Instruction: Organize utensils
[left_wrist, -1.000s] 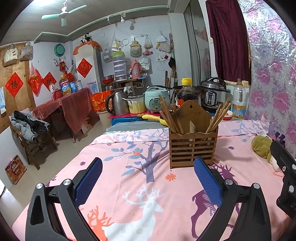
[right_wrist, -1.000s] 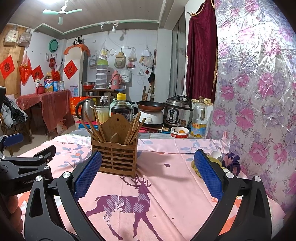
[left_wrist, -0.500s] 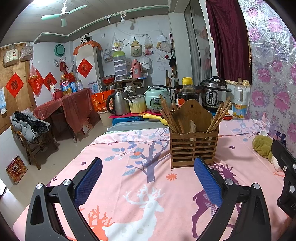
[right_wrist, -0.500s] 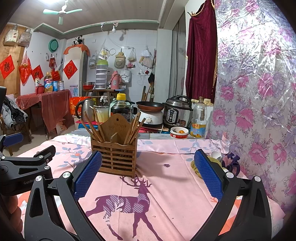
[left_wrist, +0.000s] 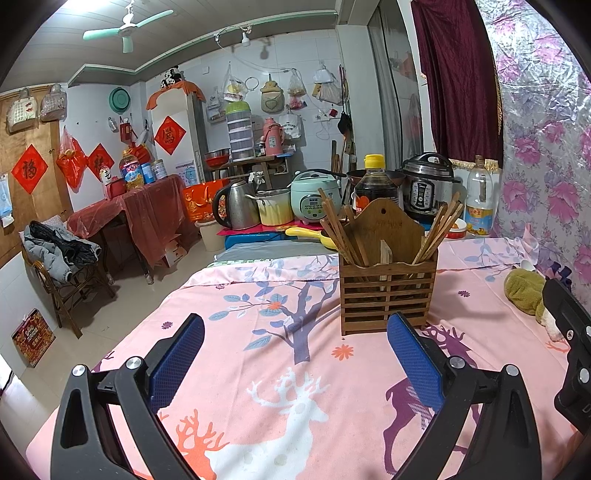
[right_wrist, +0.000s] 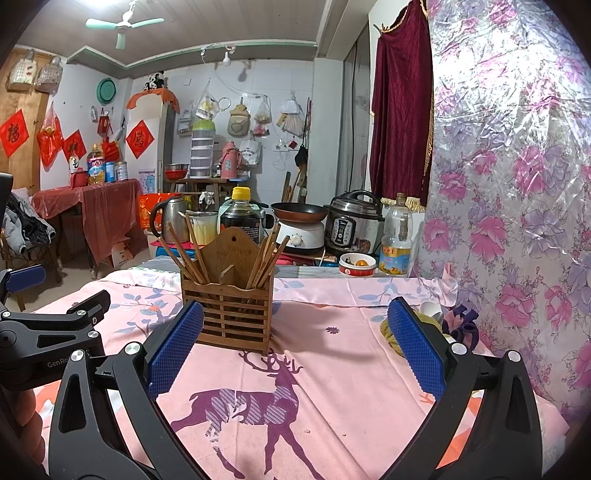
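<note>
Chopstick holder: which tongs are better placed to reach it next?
Probably the right tongs: their left pad already overlaps the holder. The left tongs sit farther back. Both are open.

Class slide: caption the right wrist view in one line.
Open right tool faces a wooden holder of chopsticks on a deer-print cloth.

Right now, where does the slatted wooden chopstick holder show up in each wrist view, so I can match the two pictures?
Left wrist view: the slatted wooden chopstick holder stands right of centre on the pink deer-print cloth.
Right wrist view: the holder sits left of centre, just beyond the right gripper's left finger.
Shared landmark: the dark sauce bottle with a yellow cap directly behind the holder.
</note>
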